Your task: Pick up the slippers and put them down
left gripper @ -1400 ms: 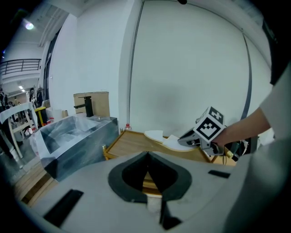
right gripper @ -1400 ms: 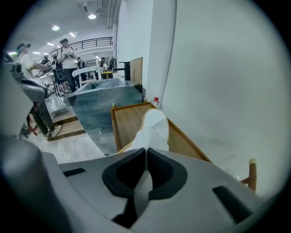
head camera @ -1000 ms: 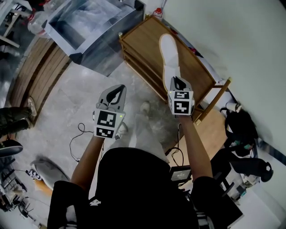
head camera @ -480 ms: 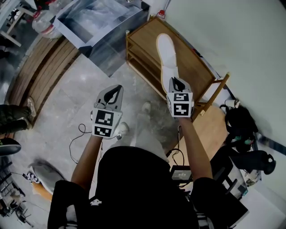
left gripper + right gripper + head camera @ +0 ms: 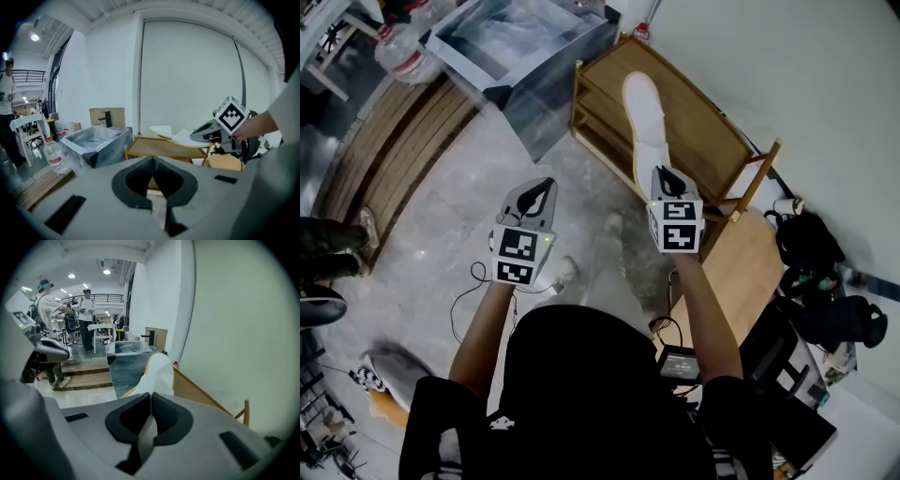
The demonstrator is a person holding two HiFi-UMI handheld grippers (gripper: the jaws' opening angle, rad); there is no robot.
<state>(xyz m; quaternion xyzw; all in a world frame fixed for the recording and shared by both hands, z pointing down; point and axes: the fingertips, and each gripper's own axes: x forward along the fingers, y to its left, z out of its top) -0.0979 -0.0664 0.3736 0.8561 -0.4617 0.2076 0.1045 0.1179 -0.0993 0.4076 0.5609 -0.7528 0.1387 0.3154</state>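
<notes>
My right gripper (image 5: 666,173) is grey with black pads, its cube patterned in black-and-white squares, and my left gripper (image 5: 546,185) looks the same. The slipper (image 5: 645,117) is white, tan-edged. The rack (image 5: 712,131) is brown wood and the floor (image 5: 478,169) mottled grey.

matt white fabric-like slipper (image 5: 647,112), smooth light wooden rack (image 5: 705,131), polished grey stone-look floor (image 5: 459,206), clear plastic bottle (image 5: 403,58)

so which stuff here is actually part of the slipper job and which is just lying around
Job: white slipper; right gripper, shut on it; left gripper, empty; wooden rack below, likely.

Lying about: plastic-lined bin; water bottle; floor cable; black bag.
</notes>
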